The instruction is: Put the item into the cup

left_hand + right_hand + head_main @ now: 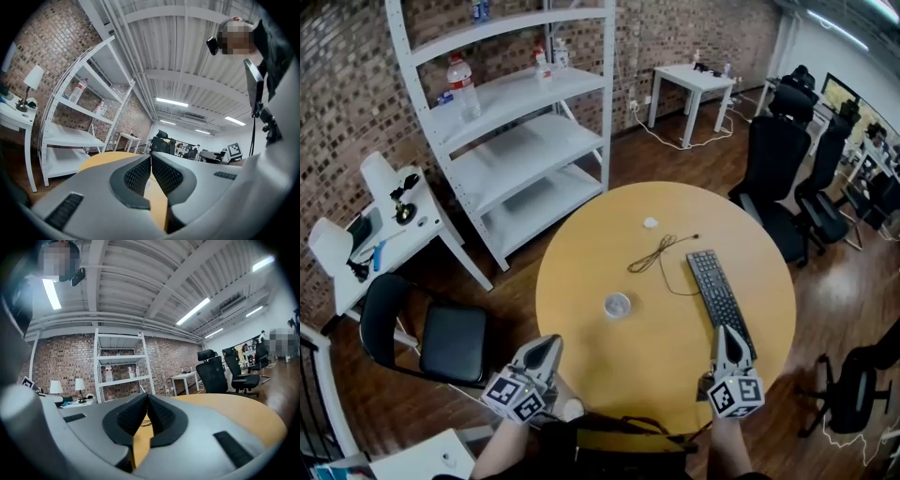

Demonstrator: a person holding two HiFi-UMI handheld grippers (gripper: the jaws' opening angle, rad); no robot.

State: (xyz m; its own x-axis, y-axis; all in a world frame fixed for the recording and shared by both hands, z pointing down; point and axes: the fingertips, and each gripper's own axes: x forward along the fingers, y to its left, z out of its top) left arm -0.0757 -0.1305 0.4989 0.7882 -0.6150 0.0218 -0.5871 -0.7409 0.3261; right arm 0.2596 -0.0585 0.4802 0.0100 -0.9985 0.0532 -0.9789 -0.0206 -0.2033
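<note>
A clear cup [617, 305] stands upright near the middle of the round yellow table [581, 281]. A small white item [650, 223] lies farther back on the table, apart from the cup. My left gripper [551, 343] hovers at the table's near left edge, jaws shut and empty, short of the cup. My right gripper [724, 331] sits over the near end of the keyboard, also shut on nothing. In the left gripper view the left gripper [151, 157] has its ribbed pads pressed together. In the right gripper view the right gripper [146, 397] likewise has its tips touching.
A black keyboard [716, 292] lies on the table's right side with a thin dark cable [658, 253] coiled beside it. A white shelf unit [520, 131], a black chair [441, 337] at left and office chairs [778, 178] at right surround the table.
</note>
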